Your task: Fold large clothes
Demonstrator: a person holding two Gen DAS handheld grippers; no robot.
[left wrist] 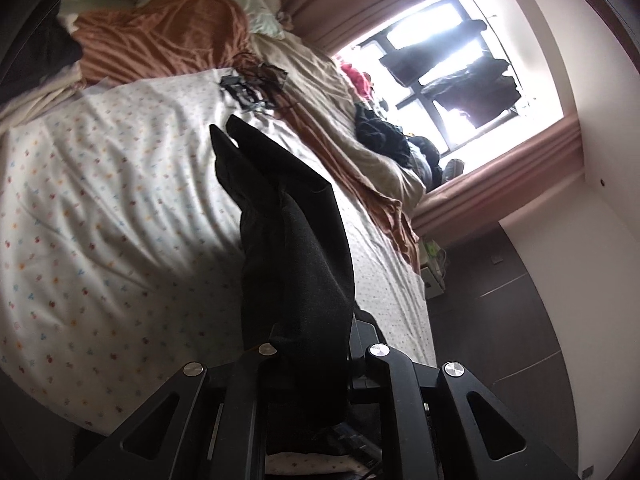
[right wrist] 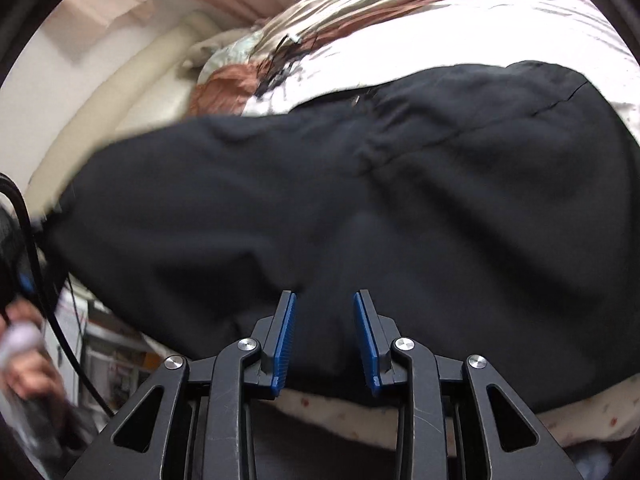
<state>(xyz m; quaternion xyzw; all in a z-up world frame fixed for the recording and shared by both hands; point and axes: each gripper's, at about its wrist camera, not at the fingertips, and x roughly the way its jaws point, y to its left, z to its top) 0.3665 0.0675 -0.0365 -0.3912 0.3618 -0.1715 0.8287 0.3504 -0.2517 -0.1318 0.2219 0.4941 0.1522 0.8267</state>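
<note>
Black garment (left wrist: pixel 288 240) pinched in left gripper (left wrist: pixel 310 356), jaws closed on fold, cloth lifted above patterned bed sheet (left wrist: pixel 100 200). Rest of garment (right wrist: pixel 360 208) spread on bed sheet. Right gripper (right wrist: pixel 324 340) held over garment, jaws parted, blue pads (right wrist: pixel 285 340) gripping nothing.

Right gripper (right wrist: pixel 324 340) open, blue pads (right wrist: pixel 285 340) apart over black garment (right wrist: pixel 360 200). Garment spread wide on white sheet (right wrist: pixel 460 36). Brown blanket (right wrist: pixel 224 84) beyond; black cable (right wrist: pixel 44 272) at left edge.
</note>
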